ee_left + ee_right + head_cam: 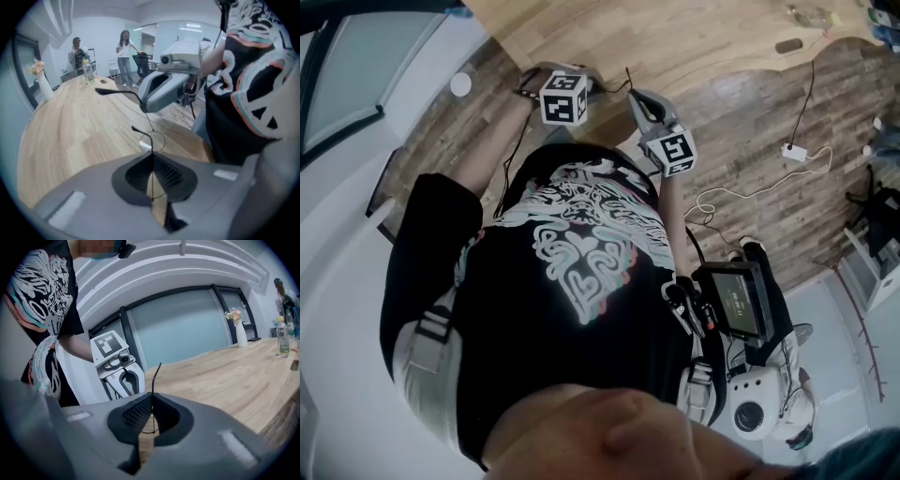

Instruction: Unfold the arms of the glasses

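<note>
Closest to the camera is the left gripper [152, 164]. Its grey jaws are pressed together on the thin black wire glasses with round lenses [152, 140], pinching the rim of one lens. The right gripper [151, 401] has its jaws squeezed together too, on one thin arm of the glasses. That arm's black tip pokes up out of them. So the glasses hang in the air between the two grippers, over the near edge of the light wooden tabletop [70, 136]. They are in front of the person's black T-shirt with a white print [572, 300].

Far back on the tabletop stands a tall white vase [241, 336] with pale flowers in it. Near it is a clear plastic bottle [281, 341]. What is inside it is too small to tell.

In the head view the glasses are too thin to make out. Only the two marker cubes and the grey gripper bodies show there. Part of the pinched lens is hidden inside the left gripper's jaws.

The left gripper view shows the other arm, with its curved black tip, hanging free beside a round lens. It also shows people [125, 56] standing far behind the tabletop. Only the head view shows a black screen device [739, 305] at the person's hip and the dark plank floor [750, 122].
</note>
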Demonstrator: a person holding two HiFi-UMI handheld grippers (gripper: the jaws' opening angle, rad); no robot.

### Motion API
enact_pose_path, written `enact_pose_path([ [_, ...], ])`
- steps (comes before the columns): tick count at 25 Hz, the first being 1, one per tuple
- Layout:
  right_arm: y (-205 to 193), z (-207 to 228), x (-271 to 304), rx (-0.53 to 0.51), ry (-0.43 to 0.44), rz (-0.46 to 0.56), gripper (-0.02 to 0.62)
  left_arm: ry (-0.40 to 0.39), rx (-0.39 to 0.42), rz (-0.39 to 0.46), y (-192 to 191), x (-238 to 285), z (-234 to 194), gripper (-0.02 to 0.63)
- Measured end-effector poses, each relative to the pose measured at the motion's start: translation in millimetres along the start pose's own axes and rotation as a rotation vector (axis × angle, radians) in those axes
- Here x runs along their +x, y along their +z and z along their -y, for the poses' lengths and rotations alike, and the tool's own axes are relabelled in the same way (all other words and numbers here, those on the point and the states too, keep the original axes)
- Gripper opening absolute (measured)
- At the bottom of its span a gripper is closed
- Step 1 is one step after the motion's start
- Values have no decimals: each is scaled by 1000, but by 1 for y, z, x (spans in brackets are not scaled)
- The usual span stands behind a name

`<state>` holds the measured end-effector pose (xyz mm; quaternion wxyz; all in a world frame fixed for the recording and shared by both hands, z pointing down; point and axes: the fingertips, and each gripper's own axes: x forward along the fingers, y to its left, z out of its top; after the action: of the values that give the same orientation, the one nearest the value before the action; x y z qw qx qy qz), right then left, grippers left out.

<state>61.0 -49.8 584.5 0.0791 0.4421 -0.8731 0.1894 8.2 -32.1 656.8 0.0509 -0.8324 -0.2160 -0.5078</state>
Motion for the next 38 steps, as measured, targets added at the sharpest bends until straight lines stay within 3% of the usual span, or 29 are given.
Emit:
enact_pose_path([
  [10, -4, 8, -3, 32, -32, 1, 2, 41, -193, 186, 6, -11, -4, -6],
  [17, -2, 21, -8, 65, -79, 5, 2, 138, -310, 379, 20, -36, -20, -6],
  [21, -8, 31, -12, 136, -119, 15, 2, 239, -484, 540, 15, -51, -42, -3],
  [25, -12, 41, -10, 239, -144, 18, 2, 287, -679, 658, 4, -63, -62, -3],
  [31, -15, 42, -4, 356, -162, 3, 2, 281, -989, 769, -16, -69, -76, 3],
  [34, -18, 42, -3, 375, -177, -6, 2, 265, -1047, 775, -22, -63, -77, 5],
  [38, -22, 63, -12, 376, -227, 1, 2, 239, -1051, 791, -12, -48, -92, 5],
])
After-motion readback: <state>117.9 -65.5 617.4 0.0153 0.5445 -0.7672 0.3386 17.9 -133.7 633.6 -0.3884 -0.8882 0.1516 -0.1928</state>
